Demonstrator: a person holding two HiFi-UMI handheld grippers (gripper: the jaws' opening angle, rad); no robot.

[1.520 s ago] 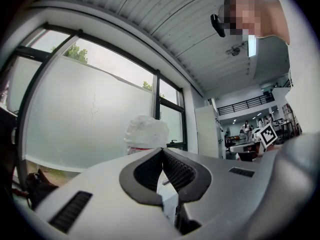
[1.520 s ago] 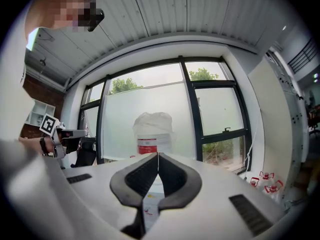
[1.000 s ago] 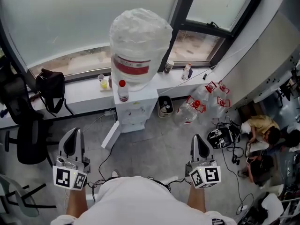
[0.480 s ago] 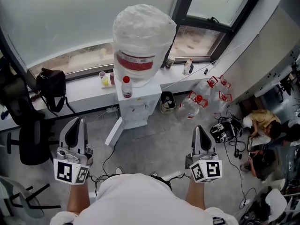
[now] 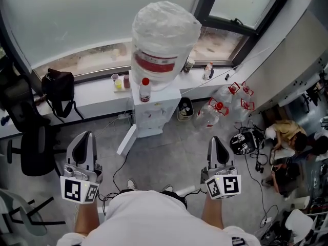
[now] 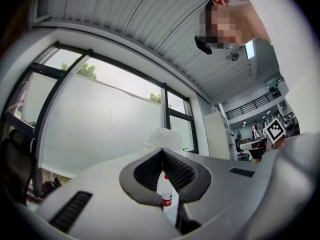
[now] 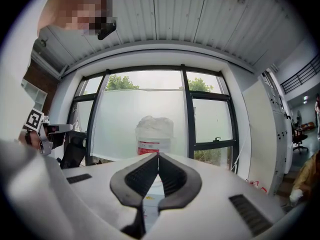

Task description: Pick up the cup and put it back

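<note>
Two tools are hanging low over a grey floor (image 5: 169, 155), each closed with its jaws touching and nothing between them: the left tool (image 5: 84, 137) and the right tool (image 5: 214, 140). Ahead, a white water dispenser (image 5: 154, 114) is carrying a plastic-wrapped jug (image 5: 165, 35) and a small red-capped bottle (image 5: 145, 89). The cup (image 5: 118, 83), clear with something yellow inside, is sitting on the windowsill (image 5: 95, 99) just left of the dispenser, well apart from both tools.
</note>
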